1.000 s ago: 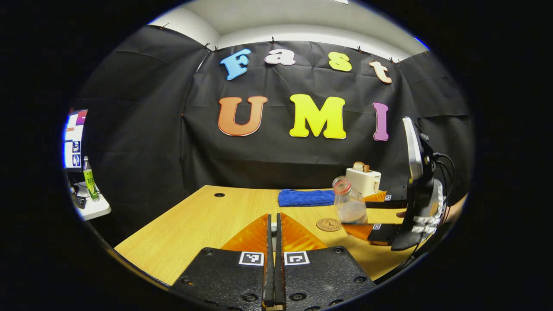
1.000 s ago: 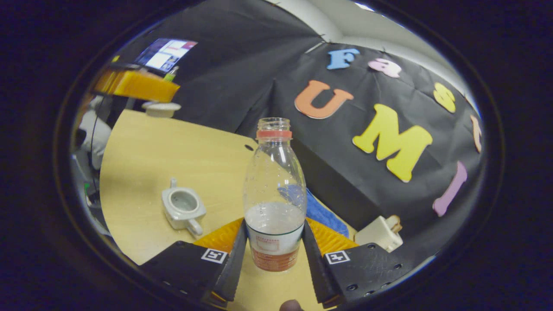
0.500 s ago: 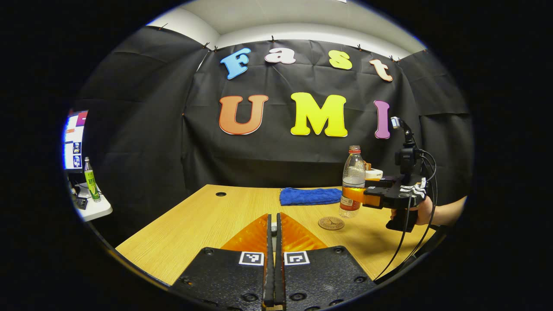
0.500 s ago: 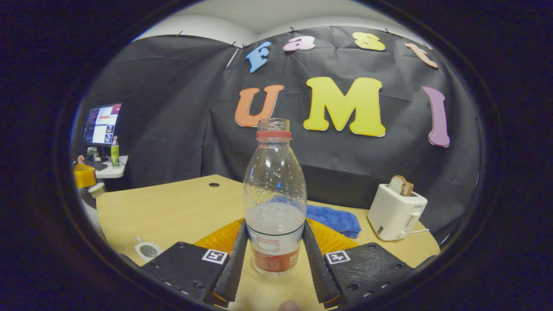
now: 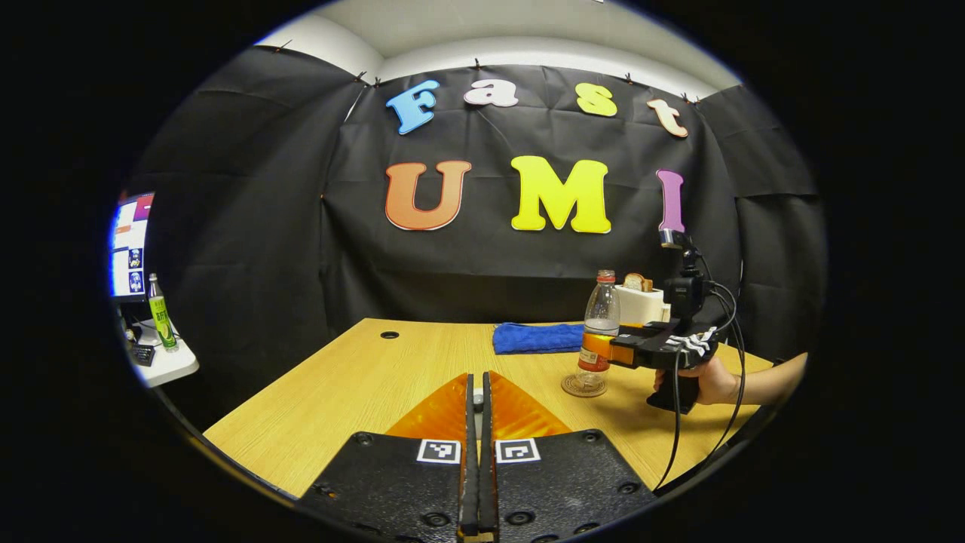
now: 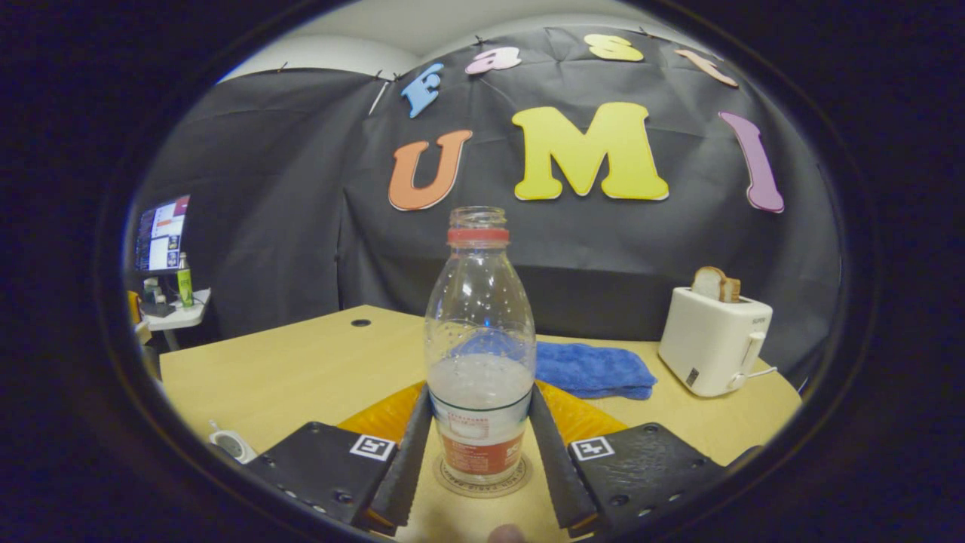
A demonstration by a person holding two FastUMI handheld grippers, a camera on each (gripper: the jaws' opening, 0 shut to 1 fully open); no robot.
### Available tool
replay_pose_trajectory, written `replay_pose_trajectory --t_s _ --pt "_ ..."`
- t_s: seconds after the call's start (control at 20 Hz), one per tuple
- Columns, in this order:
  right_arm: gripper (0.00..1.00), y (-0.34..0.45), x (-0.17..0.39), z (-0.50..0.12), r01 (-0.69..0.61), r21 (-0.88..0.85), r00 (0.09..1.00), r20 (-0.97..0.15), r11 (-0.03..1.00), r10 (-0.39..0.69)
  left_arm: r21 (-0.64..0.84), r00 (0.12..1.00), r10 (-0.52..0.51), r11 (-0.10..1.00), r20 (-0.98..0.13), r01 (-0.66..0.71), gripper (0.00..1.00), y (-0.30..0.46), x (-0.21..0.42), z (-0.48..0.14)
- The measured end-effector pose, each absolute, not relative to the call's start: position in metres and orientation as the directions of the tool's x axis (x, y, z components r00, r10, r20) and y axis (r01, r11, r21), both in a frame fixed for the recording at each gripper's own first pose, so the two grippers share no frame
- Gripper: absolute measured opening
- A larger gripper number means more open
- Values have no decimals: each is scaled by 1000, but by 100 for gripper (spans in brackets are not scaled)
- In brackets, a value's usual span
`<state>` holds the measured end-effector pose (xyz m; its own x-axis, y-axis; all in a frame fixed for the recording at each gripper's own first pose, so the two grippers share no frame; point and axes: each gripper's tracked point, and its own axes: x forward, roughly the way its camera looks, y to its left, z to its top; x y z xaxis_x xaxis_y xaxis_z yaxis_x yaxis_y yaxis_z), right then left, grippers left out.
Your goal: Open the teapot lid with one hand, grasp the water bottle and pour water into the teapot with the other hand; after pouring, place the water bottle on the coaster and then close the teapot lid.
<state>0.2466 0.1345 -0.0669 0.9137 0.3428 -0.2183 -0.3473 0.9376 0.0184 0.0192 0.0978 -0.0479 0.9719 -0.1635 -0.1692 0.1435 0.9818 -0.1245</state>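
Note:
The clear water bottle, uncapped and about a third full, stands upright on the round coaster. My right gripper is shut on its labelled lower part. In the left gripper view, that bottle rests on the coaster with the right gripper and a hand behind it. My left gripper hovers above the table with its fingers pressed together on a small grey knob, the teapot lid's. The white teapot sits open at the lower left edge of the right gripper view.
A blue cloth lies behind the bottle, and a white toaster with bread stands at the back right. A side table with a green bottle and a monitor is off to the left. The wooden table has a cable hole.
The right gripper swung the bottle from a tilt to upright and lowered it onto the coaster. The left gripper barely moved and stayed shut.

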Motion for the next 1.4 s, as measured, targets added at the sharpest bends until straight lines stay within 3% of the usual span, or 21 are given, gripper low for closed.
replay_pose_trajectory --t_s 0.4,0.45,0.55,0.8,0.9,1.05,1.4 --pt "74 130 257 -83 -339 56 910 -234 939 342 -124 970 -173 980 -173 153 3 97 19 -50" --pt "78 130 255 -84 -347 64 905 -240 936 352 -124 970 -173 980 -172 153 3 97 19 -50" --pt "98 128 251 -84 -347 72 903 -245 935 353 -127 969 -180 979 -169 160 3 94 20 -51" --pt "98 94 202 -61 -332 70 914 -224 941 339 -177 963 -224 964 -146 198 3 62 22 -57" --pt "98 66 172 -51 -295 20 939 -176 955 294 -183 951 -250 959 -180 217 7 47 23 -76" --pt "98 32 131 -41 -230 -30 968 -113 973 225 -220 936 -282 947 -209 236 3 27 25 -92" --pt "95 -35 70 -38 -111 -11 988 -109 994 109 -225 937 -261 952 -231 210 3 11 47 -121"
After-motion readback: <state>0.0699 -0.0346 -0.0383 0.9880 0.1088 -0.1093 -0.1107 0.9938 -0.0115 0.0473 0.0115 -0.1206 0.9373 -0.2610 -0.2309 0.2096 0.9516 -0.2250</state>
